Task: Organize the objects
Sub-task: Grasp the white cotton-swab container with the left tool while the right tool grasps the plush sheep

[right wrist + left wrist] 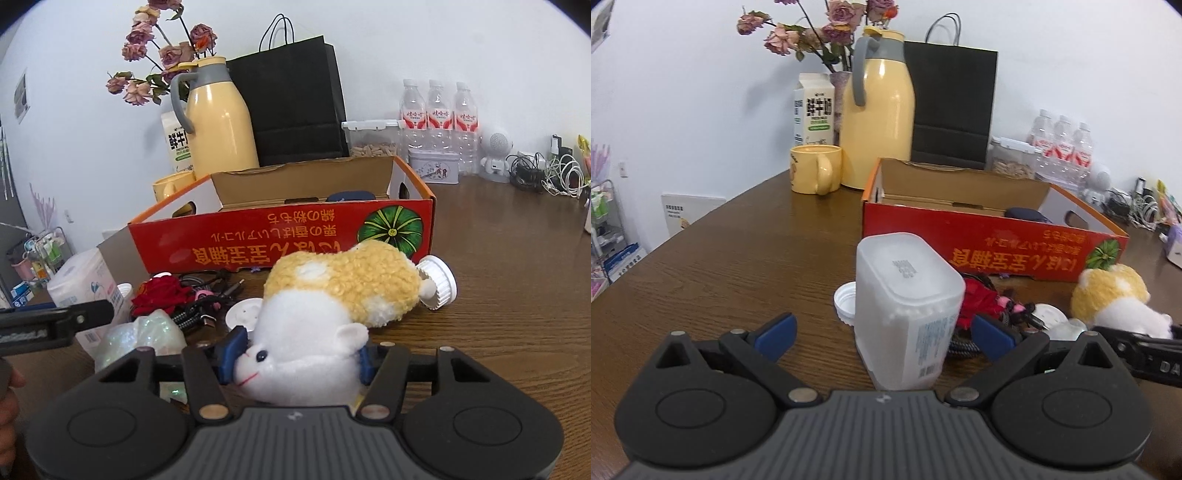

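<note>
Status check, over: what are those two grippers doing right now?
Left gripper open around white jar, pads clear. Right gripper clamped on plush toy. Red box just behind; cables and caps cluttering between.

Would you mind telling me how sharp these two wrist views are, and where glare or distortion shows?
Left wrist view: the yellow jug carries a bright vertical glare streak, and the plush toy at the right is smeared. Right wrist view: the plush toy is crisp, while the fisheye bends the wooden table edge and darkens the corners.
</note>
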The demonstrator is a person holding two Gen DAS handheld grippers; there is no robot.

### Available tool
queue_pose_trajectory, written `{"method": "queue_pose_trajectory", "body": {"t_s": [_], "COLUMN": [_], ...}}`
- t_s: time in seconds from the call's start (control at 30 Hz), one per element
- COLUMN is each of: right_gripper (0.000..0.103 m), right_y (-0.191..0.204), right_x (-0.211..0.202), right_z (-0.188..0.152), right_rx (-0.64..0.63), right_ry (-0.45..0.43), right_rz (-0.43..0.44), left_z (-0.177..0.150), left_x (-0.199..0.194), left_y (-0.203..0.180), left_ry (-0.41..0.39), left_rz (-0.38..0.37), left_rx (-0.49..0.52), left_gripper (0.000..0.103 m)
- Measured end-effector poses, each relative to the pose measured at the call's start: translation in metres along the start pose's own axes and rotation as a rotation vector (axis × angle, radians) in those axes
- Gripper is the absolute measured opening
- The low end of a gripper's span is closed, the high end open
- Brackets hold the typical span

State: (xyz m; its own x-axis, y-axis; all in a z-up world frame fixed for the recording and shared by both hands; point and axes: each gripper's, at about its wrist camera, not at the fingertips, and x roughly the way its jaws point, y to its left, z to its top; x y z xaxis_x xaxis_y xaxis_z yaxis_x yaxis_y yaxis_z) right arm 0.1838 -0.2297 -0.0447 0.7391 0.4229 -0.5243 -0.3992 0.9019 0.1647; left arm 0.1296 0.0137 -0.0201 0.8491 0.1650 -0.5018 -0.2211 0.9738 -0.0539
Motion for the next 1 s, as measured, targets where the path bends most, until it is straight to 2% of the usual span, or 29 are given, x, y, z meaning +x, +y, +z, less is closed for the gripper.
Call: {"method": "queue_pose_trajectory", "body": {"t_s": [0.1,0.17,0.23,0.3,0.73,1.0], "right_gripper": [0.057,0.057,0.057,0.057,0.056,0.055], "right_y": [0.000,0.001,0.001,0.001,0.001,0.003], "right_x": [-0.001,-0.001,-0.001,-0.001,-0.001,-0.011], "right_z": [0.000,0.000,0.000,0.000,0.000,-0.001], "right_rx": [-0.003,-0.005,-0.005,-0.006,-0.005,-0.017], "right_ry": [-0.001,-0.001,-0.001,-0.001,-0.008,-0.065], "right_rz": [0.000,0.000,0.000,0.000,-0.001,0.015], "left_z": [-0.001,-0.002,-0.003,-0.003,-0.004,-0.006], "left_x": [0.004,0.006,0.006,0.007,0.002,-0.016], "left_y": [0.001,0.003,0.004,0.005,0.013,0.007], "left_ry": [0.010,0.016,0.013,0.016,-0.004,-0.092], "left_rz": [0.009,0.000,-0.012,-0.020,-0.039,-0.060], "left_rx": [-0.010,-0.020,-0.024,-0.023,-0.049,0.006], "left_gripper": [0.083,0.079,0.071,0.053,0.045,0.041]}}
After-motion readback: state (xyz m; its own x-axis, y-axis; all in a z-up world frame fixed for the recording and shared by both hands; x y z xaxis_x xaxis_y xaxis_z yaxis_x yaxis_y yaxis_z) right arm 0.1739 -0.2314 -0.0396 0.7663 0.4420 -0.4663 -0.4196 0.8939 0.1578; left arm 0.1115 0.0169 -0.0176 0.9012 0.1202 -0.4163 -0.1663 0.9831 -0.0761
